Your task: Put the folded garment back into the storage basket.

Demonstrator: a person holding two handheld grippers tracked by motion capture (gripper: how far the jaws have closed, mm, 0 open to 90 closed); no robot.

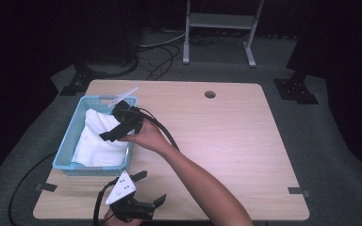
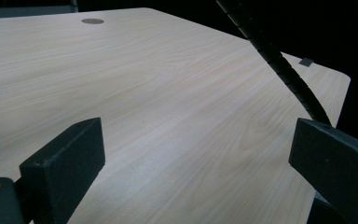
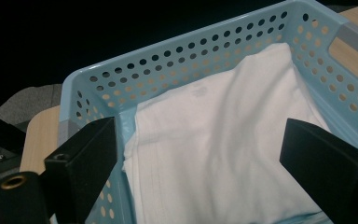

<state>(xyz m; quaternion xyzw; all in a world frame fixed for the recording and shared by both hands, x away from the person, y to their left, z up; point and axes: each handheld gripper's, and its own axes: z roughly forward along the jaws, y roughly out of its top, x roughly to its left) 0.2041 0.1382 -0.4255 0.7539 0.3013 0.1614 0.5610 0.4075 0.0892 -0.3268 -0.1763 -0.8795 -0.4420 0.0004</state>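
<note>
One light-blue plastic basket (image 1: 72,141) sits at the table's left edge, rectangular, its walls punched with rows of round holes, and inside it lies one white cloth (image 1: 99,136), folded and softly creased, filling most of the floor. In the right gripper view the fabric looks like thin cotton, though the weave is too fine to be sure. No label or writing can be read on cloth or basket.

Moving right, the right gripper (image 1: 114,129) hangs over the basket's near-right rim, gripped by the person's right hand (image 1: 143,136). Its two black, blocky jaws stand wide apart with nothing between them; the cloth lies below them, untouched. One ribbed black cable (image 1: 162,129) trails from it along the forearm.

Down at the table's front edge, the left gripper (image 1: 152,188) rests low, topped by one grey three-cornered plate (image 1: 121,188) dotted with small dark spots. Its jaws are spread too, framing bare tabletop in the left gripper view.

One table (image 1: 217,141), pale wood-grain laminate with rounded corners, carries one round cable hole (image 1: 210,94) near the far edge. Two strips of dark tape mark the front corners, and one white metal frame (image 1: 219,28) stands on the grey carpet behind.
</note>
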